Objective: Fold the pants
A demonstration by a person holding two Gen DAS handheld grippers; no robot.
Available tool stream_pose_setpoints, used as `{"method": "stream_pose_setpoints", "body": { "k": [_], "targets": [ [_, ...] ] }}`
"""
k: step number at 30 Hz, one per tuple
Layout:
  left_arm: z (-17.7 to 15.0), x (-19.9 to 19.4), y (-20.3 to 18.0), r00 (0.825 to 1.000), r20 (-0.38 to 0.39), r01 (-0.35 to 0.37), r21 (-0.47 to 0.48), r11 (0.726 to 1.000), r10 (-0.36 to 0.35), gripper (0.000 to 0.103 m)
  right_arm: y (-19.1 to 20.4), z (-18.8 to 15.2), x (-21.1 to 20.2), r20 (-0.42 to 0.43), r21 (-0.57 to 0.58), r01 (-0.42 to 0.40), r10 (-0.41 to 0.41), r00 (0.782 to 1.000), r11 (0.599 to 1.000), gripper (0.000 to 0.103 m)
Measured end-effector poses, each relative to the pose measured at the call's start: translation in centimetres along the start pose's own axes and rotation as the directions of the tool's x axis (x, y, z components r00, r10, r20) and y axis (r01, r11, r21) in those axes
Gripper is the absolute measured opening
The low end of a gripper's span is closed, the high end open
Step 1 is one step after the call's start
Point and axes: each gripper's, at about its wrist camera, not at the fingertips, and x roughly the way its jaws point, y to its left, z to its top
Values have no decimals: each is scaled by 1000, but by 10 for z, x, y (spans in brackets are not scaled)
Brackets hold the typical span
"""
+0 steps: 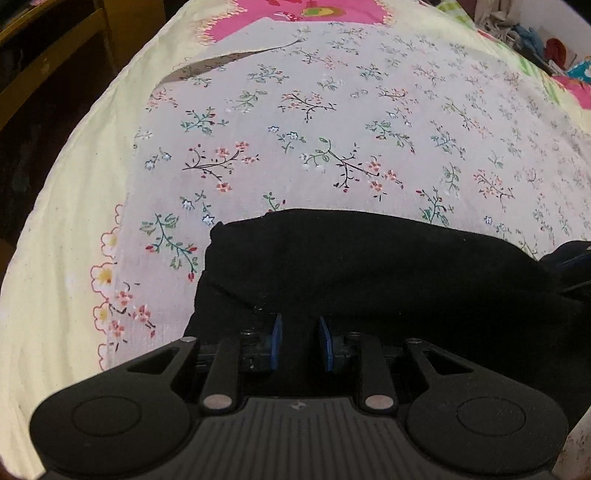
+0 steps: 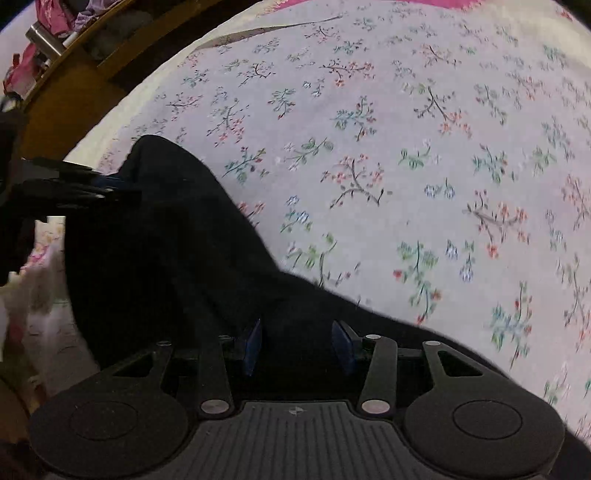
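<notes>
The black pants (image 1: 369,273) lie bunched on a floral sheet (image 1: 332,129). My left gripper (image 1: 300,341) has its blue pads a small gap apart with black fabric between them; it looks shut on the pants' near edge. In the right wrist view the pants (image 2: 166,240) run from upper left to lower right. My right gripper (image 2: 297,345) has its pads wider apart with black fabric between them, seemingly gripping a thick fold. The left gripper (image 2: 92,188) shows at the left edge there, on the pants. The right gripper's edge (image 1: 576,258) shows at the right in the left wrist view.
The floral sheet (image 2: 406,147) covers a bed with a pale yellow quilt (image 1: 55,240) and pink patches (image 1: 295,14). A wooden frame (image 2: 74,92) and dark floor lie to the left. Clothes and clutter (image 1: 535,33) sit at the far right.
</notes>
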Motion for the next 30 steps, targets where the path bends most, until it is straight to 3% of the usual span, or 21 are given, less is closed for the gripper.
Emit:
{"method": "stream_pose_setpoints", "body": {
  "k": [7, 14, 15, 17, 20, 23, 25, 27, 28, 30],
  "targets": [
    [2, 5, -8, 1000, -2, -29, 44, 999, 29, 35, -35, 31, -8, -102, -18, -135, 132, 986, 991, 31],
    [-7, 5, -8, 999, 29, -27, 40, 999, 26, 36, -93, 27, -34, -59, 87, -143, 149, 987, 986, 35],
    [-7, 5, -8, 999, 30, -31, 43, 999, 29, 36, -102, 24, -26, -81, 127, -176, 188, 979, 976, 36],
    [-8, 4, -10, 999, 29, -38, 57, 998, 37, 36, -117, 14, -6, -142, 204, -280, 311, 940, 938, 36],
    [-6, 4, -13, 999, 24, -48, 73, 996, 47, 36, -113, 5, -1, -170, 163, -315, 341, 925, 935, 34],
    [-6, 5, -16, 998, 17, -64, 80, 995, 62, 36, -99, -1, -19, -165, 135, -350, 370, 914, 927, 6],
    [-5, 6, -17, 997, 15, -73, 80, 994, 72, 36, -79, -6, -32, -200, 98, -397, 409, 890, 913, 0],
    [-5, 7, -19, 997, 15, -82, 84, 993, 81, 36, -57, -16, -38, -271, 75, -460, 462, 845, 885, 0],
    [-5, 7, -19, 996, 16, -84, 87, 993, 83, 36, -48, -20, -40, -298, 52, -462, 455, 839, 885, 0],
    [-7, 7, -20, 996, 21, -86, 89, 992, 85, 36, -45, -20, -46, -286, 27, -451, 439, 852, 892, 3]
  ]
}}
